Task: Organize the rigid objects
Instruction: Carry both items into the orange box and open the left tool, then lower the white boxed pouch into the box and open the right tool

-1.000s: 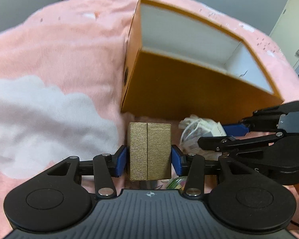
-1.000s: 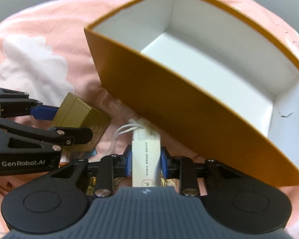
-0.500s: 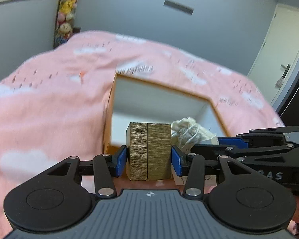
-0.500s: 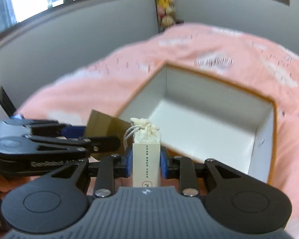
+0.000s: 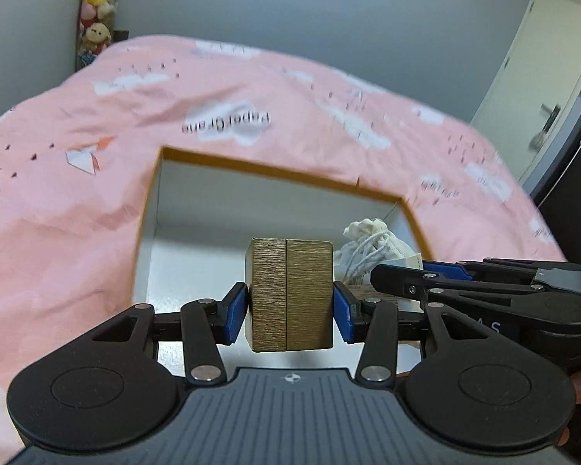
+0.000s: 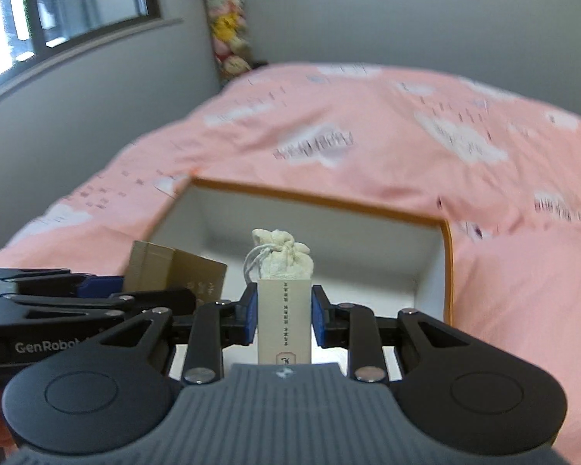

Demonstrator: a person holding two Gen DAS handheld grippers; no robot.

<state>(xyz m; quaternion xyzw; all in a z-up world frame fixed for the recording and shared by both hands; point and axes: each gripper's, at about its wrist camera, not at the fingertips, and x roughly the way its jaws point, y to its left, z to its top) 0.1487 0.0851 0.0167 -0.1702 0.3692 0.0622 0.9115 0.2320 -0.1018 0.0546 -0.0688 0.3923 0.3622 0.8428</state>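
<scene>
Left gripper (image 5: 289,312): clenched on the gold box (image 5: 289,293), which is pinched between the blue pads (image 5: 234,314) and held upright, clear of any surface.
Gold box: textured, with a seam down its middle; it is seen in front of the open orange box (image 5: 251,162), over the white interior.
Right gripper (image 6: 284,319): clenched on the cream packet (image 6: 284,319), a narrow card-fronted pack printed with small text and topped by a tied cloth pouch (image 6: 281,257).
Cream packet: held upright just beside the gold box, the two grippers being side by side.
Orange box: set on the bed, its top open, its white inside visible.
Bed: covered by a pink quilt (image 6: 406,124) printed with white clouds.
Background: soft toys (image 5: 95,4) are stacked in the corner by the grey wall; a window (image 6: 77,4) is seen from the right wrist.
</scene>
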